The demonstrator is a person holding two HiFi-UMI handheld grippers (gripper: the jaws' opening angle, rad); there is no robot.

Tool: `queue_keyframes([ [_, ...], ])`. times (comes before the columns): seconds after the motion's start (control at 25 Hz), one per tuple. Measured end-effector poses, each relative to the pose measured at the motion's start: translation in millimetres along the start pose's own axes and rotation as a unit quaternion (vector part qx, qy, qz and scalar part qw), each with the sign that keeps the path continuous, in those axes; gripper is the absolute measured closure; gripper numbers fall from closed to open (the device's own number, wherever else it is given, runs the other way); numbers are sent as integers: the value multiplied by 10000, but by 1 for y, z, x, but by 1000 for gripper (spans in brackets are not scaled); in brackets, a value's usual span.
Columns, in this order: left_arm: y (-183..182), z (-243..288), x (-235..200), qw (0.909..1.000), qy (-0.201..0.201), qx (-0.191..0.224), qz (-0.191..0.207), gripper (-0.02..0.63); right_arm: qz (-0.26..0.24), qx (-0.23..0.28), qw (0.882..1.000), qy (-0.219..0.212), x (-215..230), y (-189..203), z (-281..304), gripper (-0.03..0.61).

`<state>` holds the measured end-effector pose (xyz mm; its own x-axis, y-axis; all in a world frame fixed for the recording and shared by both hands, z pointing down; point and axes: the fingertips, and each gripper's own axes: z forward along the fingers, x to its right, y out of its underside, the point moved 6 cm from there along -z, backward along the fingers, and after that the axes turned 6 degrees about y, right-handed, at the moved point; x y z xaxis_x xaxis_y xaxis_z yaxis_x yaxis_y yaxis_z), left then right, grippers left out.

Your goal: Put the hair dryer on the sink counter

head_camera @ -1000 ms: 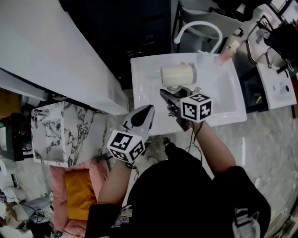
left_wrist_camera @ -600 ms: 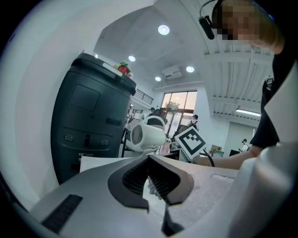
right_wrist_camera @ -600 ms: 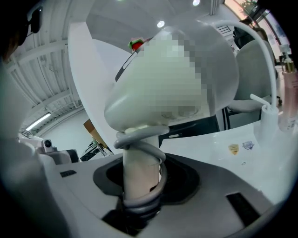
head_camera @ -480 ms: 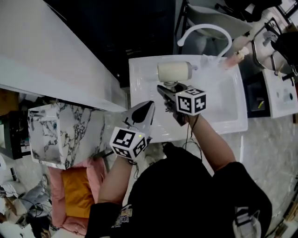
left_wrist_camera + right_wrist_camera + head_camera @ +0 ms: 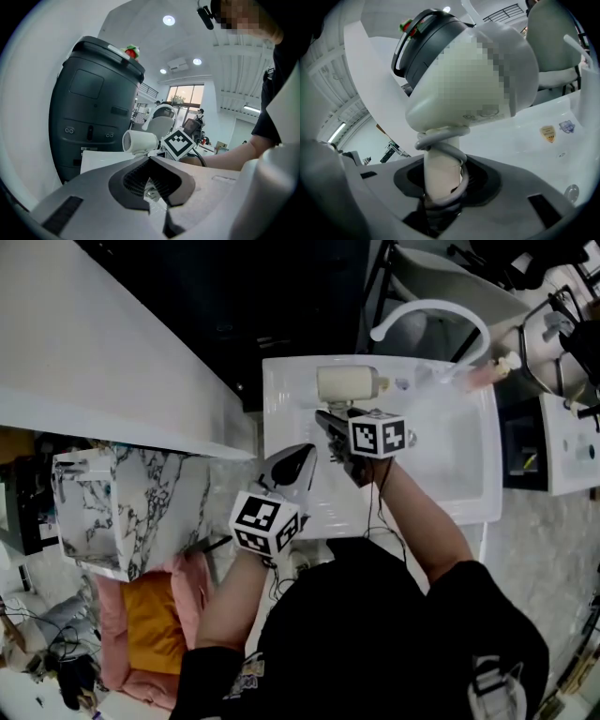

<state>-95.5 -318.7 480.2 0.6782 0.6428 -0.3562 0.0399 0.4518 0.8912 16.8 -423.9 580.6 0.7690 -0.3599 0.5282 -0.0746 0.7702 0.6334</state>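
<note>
**Firmly gripped: the hair dryer sat in your right tongs over the sink counter**

Up at the back left part of the white sink counter [image 5: 285, 405], you held the cream hair dryer [image 5: 349, 383] in your right tongs [image 5: 330, 418]. The right gripper view showed both jaws clamped on the dryer's handle [image 5: 440, 176], low down. A grey cord [image 5: 449, 138] was looped around that handle just above the grip. The dryer's body rose past the jaws, with its barrel lying across the counter's width in the head view. Whether the dryer touched the counter surface, you could not have told from any view.

Your left tongs [image 5: 302, 455] hung just beside the counter's left front corner, apart from the dryer. Their jaws were drawn together at the tips with nothing between them. They pointed toward the dryer, which showed beyond them in the left gripper view next to the right tongs' marker cube [image 5: 179, 143].

A white arched faucet [image 5: 433, 307] curved over the counter's far edge. A marbled box [image 5: 122, 507] stood well to the left, on the floor.
</note>
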Motion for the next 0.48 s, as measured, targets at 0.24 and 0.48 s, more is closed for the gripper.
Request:
queue_keyframes([
  [0.24,13,13,-12,9997,-13,-218,-99,612,293,-360,9989,-3,18,10,32,411],
  [0.48,17,21,-19,9994,-25,-307,-183,612,506,-688,9963,39,32,22,57,411],
])
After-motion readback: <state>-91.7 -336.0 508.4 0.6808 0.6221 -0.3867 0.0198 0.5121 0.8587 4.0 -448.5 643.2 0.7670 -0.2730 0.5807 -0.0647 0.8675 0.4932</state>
